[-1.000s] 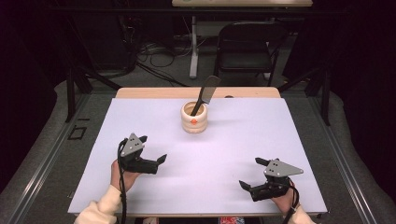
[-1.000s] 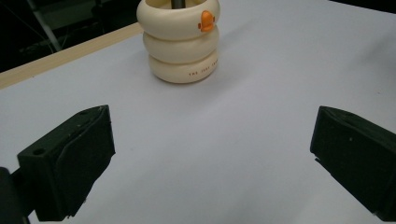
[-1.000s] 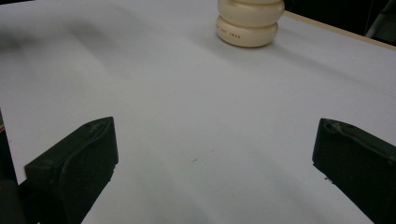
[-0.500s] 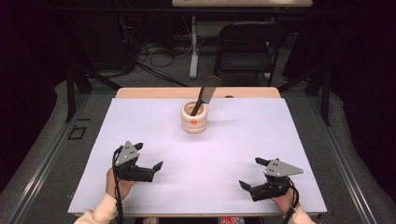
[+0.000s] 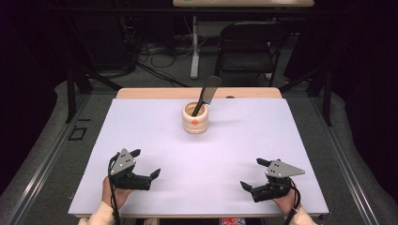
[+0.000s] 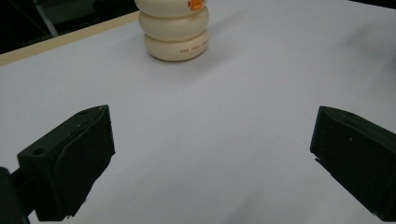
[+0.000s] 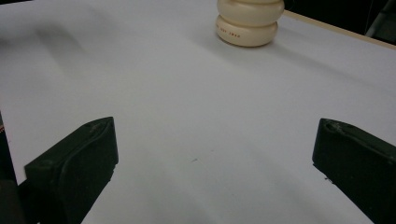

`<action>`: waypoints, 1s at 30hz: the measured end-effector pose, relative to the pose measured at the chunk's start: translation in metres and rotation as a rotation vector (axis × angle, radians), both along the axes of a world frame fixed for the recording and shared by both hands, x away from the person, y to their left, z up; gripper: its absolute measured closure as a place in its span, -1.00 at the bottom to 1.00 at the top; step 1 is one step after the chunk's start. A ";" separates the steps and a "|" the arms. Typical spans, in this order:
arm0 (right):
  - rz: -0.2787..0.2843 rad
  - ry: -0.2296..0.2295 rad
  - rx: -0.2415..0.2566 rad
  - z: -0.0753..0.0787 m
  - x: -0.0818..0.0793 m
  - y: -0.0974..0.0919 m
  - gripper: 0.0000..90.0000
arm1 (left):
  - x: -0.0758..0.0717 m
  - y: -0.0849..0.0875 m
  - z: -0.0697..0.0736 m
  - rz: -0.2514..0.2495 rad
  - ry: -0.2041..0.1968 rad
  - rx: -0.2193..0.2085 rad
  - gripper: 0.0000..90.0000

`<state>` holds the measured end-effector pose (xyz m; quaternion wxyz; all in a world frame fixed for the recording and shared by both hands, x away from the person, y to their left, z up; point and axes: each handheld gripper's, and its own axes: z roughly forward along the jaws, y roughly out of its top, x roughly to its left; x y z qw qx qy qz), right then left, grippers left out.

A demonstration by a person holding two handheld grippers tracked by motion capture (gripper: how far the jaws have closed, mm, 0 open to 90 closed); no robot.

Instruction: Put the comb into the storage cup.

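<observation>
Surface (image 5: 155,136): pale lilac sheet over a wooden top, carrying one cream holder and both tools. Risk, as I judge it: the sheet is looking smooth, so a sideways nudge could be sending the holder sliding or toppling rather than yielding its contents.

Cream holder (image 5: 195,118): squat, ribbed in stacked rings, with an orange mark on its front and small red lettering near the base. It is standing upright toward the far middle of the surface, well apart from both tools. A one-sided pull could be tipping it, since nothing is bracing it.

Dark utensil (image 5: 206,95): flat-bladed, leaning out of the holder toward the far right. Its tilt is making a clean pinch awkward; a glancing touch could be levering the holder over.

Left hand-held gripper (image 5: 145,164): near-left of the holder, jaws spread wide, grasping nothing.

Right hand-held gripper (image 5: 253,174): near-right of the holder, jaws likewise released and empty.
</observation>
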<state>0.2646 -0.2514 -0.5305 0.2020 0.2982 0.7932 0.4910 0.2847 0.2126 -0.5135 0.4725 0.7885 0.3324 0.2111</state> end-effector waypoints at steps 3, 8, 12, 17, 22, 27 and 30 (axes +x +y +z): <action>0.000 -0.001 -0.001 0.000 0.000 0.000 -1.00 | -0.003 0.002 -0.001 -0.001 -0.002 -0.002 -1.00; -0.001 -0.001 0.000 0.000 0.000 0.000 -1.00 | -0.008 0.004 -0.001 -0.001 -0.008 0.006 -1.00; -0.002 0.000 -0.002 0.000 0.000 0.000 -1.00 | -0.012 0.006 -0.002 0.000 -0.020 0.000 -1.00; -0.005 -0.002 -0.002 0.000 0.000 0.000 -1.00 | -0.018 0.008 -0.004 -0.006 -0.024 0.004 -1.00; -0.004 0.000 -0.002 0.000 0.000 0.000 -1.00 | -0.023 0.009 -0.006 -0.004 -0.021 0.011 -1.00; -0.002 0.001 -0.001 0.000 0.000 0.000 -1.00 | -0.027 0.010 -0.008 -0.007 -0.023 0.017 -1.00; -0.001 0.001 -0.001 0.000 0.000 0.000 -1.00 | -0.027 0.010 -0.008 -0.008 -0.026 0.017 -1.00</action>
